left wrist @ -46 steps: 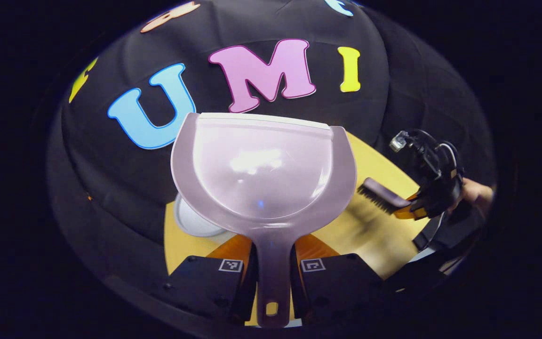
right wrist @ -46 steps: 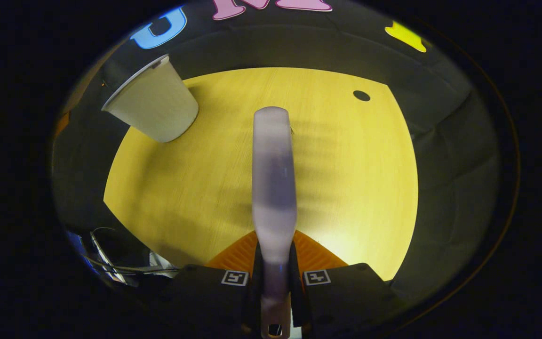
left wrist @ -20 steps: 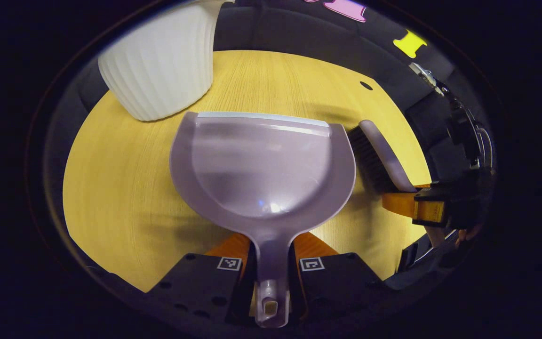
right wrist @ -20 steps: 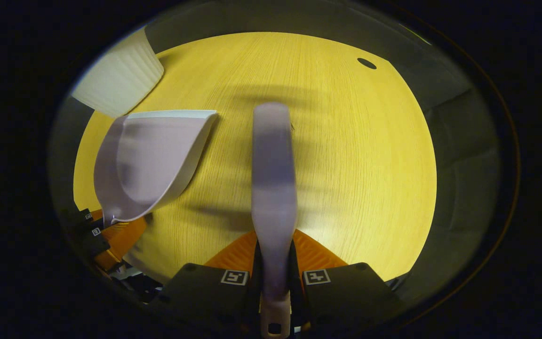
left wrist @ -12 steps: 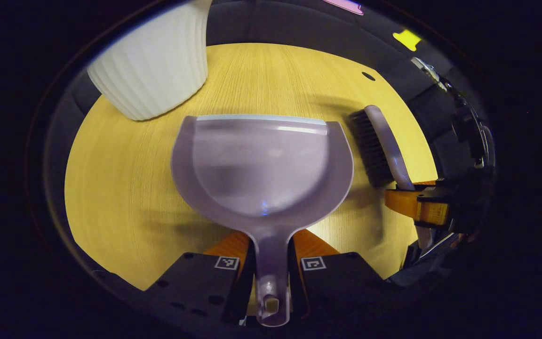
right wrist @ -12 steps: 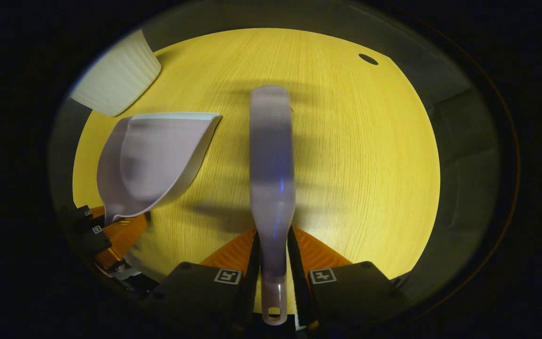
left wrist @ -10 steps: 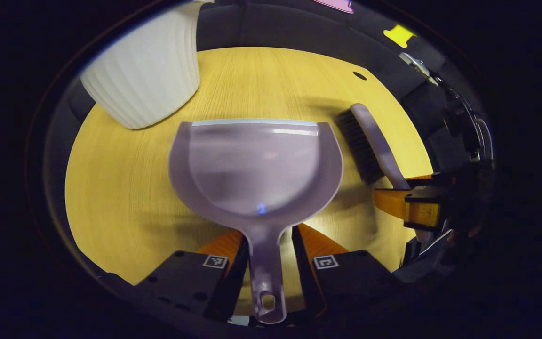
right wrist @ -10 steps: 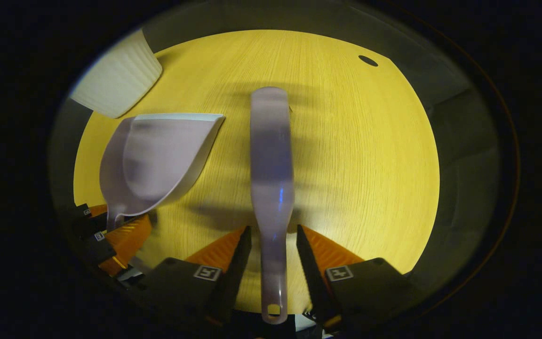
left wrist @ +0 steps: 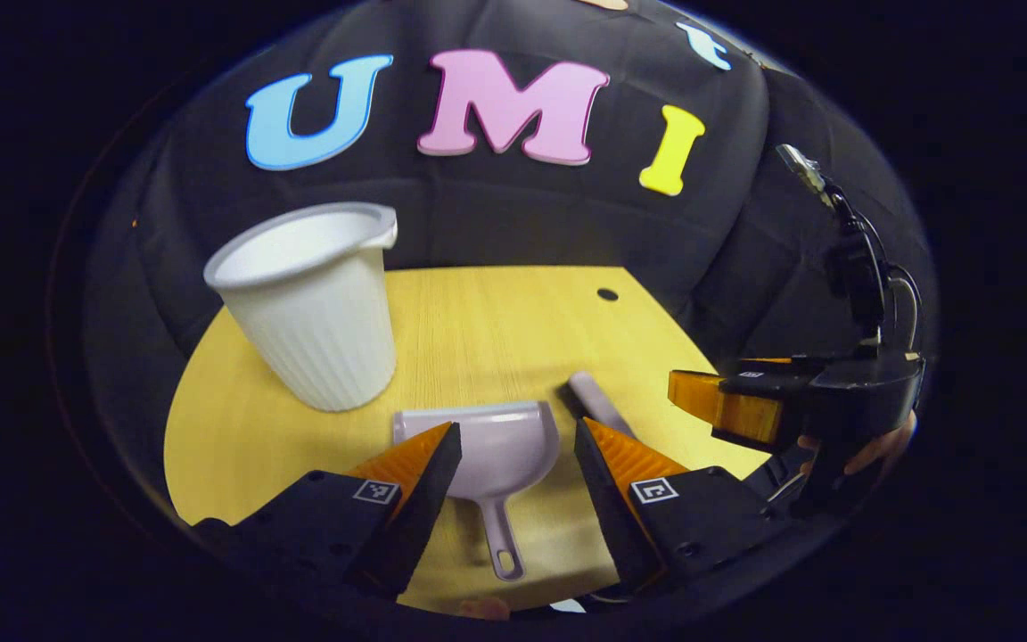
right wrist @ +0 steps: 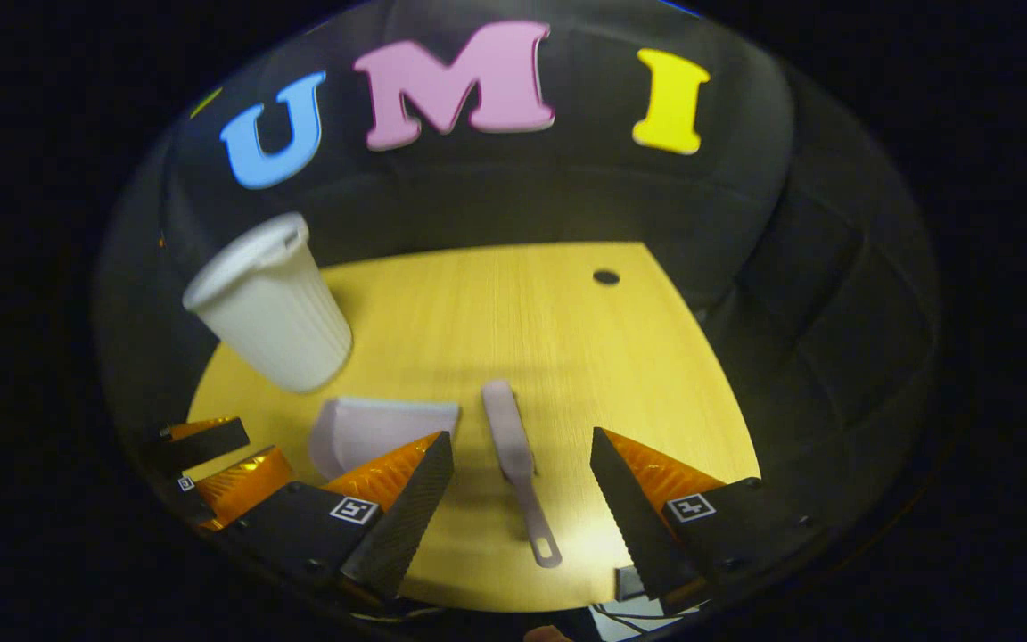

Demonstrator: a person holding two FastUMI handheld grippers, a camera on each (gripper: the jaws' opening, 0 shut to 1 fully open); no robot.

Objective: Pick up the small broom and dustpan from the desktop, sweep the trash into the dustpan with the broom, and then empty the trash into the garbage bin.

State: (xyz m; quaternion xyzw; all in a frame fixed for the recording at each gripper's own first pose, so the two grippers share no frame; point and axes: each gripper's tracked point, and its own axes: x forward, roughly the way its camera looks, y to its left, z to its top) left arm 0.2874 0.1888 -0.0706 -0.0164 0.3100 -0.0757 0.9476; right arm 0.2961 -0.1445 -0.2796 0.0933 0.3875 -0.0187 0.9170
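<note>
A pale lilac dustpan (left wrist: 500, 455) lies flat on the yellow desktop (left wrist: 478, 321), handle toward me, below my open left gripper (left wrist: 513, 446), which holds nothing. In the right gripper view the dustpan (right wrist: 371, 428) lies left of the lilac broom (right wrist: 513, 455), which rests on the desktop with its handle toward me. My right gripper (right wrist: 521, 459) is open above the broom and apart from it. The broom's head (left wrist: 594, 401) peeks out beside the dustpan in the left gripper view, and the right gripper (left wrist: 727, 406) hangs at the right with a hand behind it.
A white ribbed garbage bin (left wrist: 313, 303) stands upright at the back left of the desktop, also seen as the bin (right wrist: 268, 303) in the right gripper view. A small dark hole (right wrist: 605, 277) marks the desktop's far right corner. The black cloth wall rises behind.
Both grippers opened, letting go of the dustpan and the broom, then rose and drew back. The two tools now lie on the desktop side by side.
</note>
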